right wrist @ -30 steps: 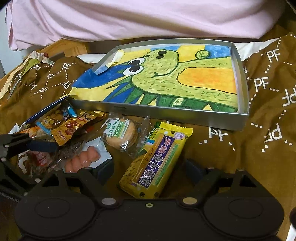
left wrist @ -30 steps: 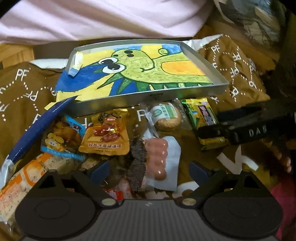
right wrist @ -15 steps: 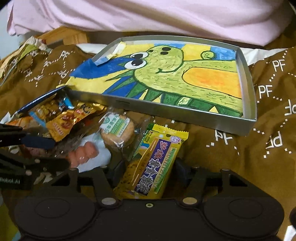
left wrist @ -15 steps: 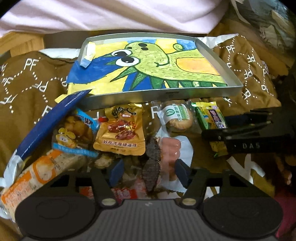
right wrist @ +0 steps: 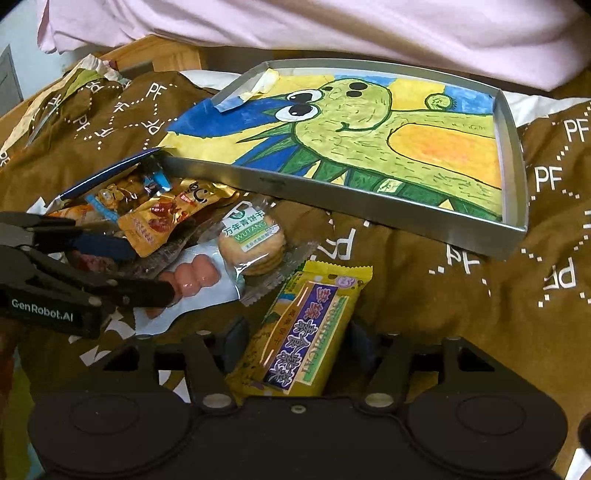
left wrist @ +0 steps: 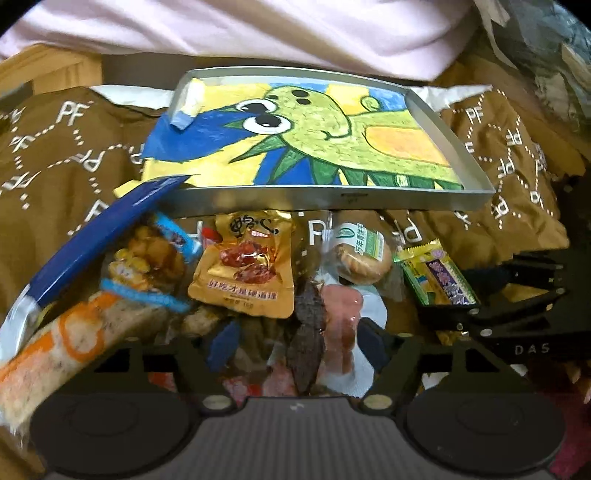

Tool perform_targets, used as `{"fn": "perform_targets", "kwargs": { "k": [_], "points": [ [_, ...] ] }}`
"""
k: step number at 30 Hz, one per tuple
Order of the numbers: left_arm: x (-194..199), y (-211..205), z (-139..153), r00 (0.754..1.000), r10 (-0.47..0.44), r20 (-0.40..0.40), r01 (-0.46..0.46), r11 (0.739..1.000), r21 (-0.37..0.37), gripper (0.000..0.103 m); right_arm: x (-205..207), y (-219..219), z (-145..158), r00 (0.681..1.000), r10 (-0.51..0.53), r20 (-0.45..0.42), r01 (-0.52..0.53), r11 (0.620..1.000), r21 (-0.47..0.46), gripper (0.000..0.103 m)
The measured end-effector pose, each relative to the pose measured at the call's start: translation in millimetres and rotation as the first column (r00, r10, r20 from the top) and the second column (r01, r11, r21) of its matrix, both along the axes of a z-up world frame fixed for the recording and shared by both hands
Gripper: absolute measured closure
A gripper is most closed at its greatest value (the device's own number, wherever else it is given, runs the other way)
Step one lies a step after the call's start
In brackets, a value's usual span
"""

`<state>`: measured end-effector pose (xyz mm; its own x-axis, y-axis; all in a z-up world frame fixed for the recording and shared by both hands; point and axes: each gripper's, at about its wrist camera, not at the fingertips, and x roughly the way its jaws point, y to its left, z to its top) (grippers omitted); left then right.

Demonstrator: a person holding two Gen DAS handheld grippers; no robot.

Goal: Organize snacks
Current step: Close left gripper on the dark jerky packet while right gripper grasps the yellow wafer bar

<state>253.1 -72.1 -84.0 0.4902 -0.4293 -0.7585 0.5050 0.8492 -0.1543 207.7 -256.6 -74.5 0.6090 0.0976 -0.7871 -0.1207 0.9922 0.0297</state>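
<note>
1. A soft brown cloth printed with white dotted lines and "PF" letters covers the surface, lying in folds; pale pink fabric bunches behind it.
2. A shallow rectangular metal tray with thin grey walls sits on the cloth, lined with a crayon-like drawing of a green dinosaur on yellow and blue.
3. Snacks lie in a loose heap just in front of the tray: a glossy gold pouch, a clear wrapper of round biscuits, a blue-edged bag, an orange-and-white bar, a dark rough strip.
4. The left claw sits partly closed around the dark strip and a clear pack of pink lumpy sausage; whether it grips them I cannot tell.
5. The right claw has its 2 fingers on either side of a crinkly yellow packet with a purple label, apparently pressing its edges.
</note>
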Motion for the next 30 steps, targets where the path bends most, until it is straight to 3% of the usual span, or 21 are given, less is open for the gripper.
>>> {"fn": "perform_targets", "kwargs": {
  "k": [6,11,16,19,24,30],
  "points": [
    [16,4,-4,0.999,-0.027,-0.045,0.026,0.999,-0.023,0.019,2,-1,0,1.000,-0.001,-0.004,0.001,1.000,0.010,0.041],
    [18,12,-2,0.996,0.024,-0.084,-0.027,0.999,-0.035,0.038,1,-1,2,1.000,-0.020,-0.024,0.021,0.999,0.027,0.046],
    [16,20,0,0.979,0.077,-0.187,-0.092,0.993,-0.072,0.053,-5,-1,5,0.998,-0.037,-0.042,0.039,0.997,0.064,0.047],
    [5,28,1,0.969,0.101,-0.224,-0.124,0.988,-0.089,0.053,-14,3,7,0.998,-0.017,-0.054,0.022,0.996,0.090,0.048],
    [-11,27,6,0.978,0.124,-0.169,-0.132,0.990,-0.039,0.048,-23,13,8,0.999,0.021,-0.045,-0.018,0.997,0.069,0.048],
    [-10,17,5,0.993,0.092,-0.079,-0.088,0.995,0.046,0.029,-20,15,6,0.999,0.045,-0.026,-0.044,0.998,0.040,0.048]
  ]
}}
